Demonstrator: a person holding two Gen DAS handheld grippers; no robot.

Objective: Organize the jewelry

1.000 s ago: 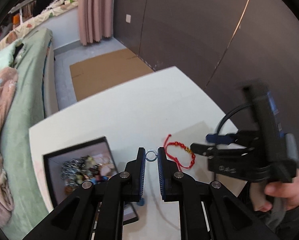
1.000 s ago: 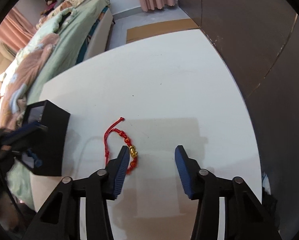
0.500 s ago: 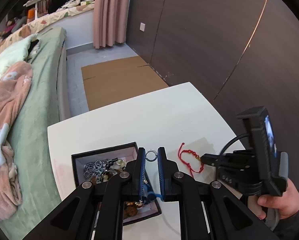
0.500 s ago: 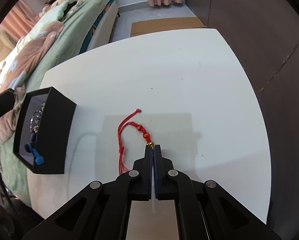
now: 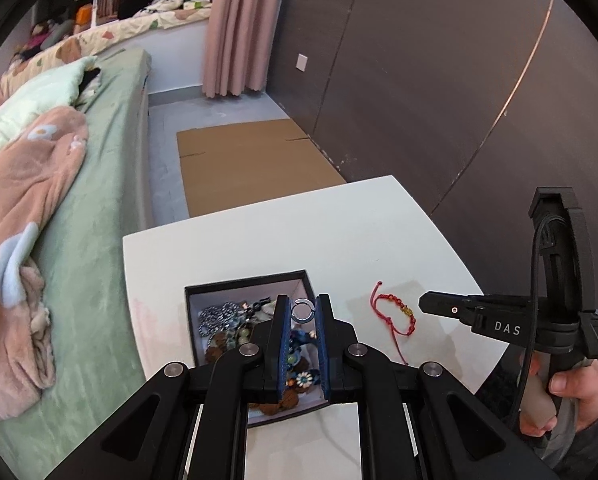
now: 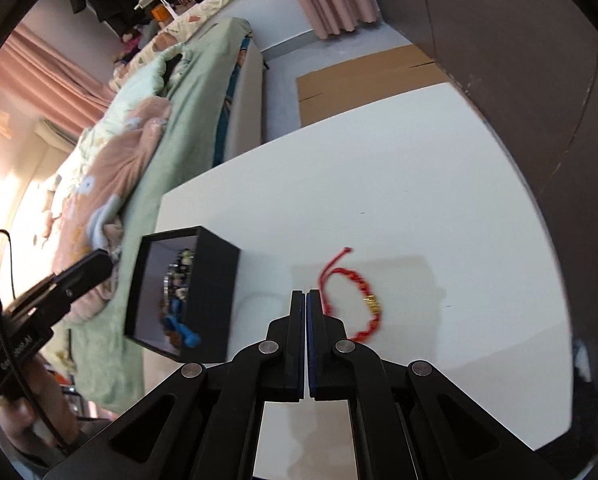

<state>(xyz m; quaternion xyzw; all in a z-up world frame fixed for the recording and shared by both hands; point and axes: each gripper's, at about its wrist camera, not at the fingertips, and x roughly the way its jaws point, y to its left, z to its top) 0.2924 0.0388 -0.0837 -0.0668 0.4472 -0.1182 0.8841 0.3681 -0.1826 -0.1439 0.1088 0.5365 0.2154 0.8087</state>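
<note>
The left gripper (image 5: 303, 312) pinches a small silver ring (image 5: 302, 311) above the black jewelry box (image 5: 243, 286); opened off-centre, it could drop the ring onto the white table (image 5: 339, 232). The right gripper (image 6: 306, 300), jaws closed and empty, may snag the red string bracelet (image 6: 359, 300) at its 3 o'clock.

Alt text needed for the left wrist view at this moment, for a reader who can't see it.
The left claw grips a small silver ring above an open black jewelry box heaped with trinkets on a white table. To the right, a red cord bracelet with a gold bead lies on the table, and the right claw, shut, hovers beside it.
</note>
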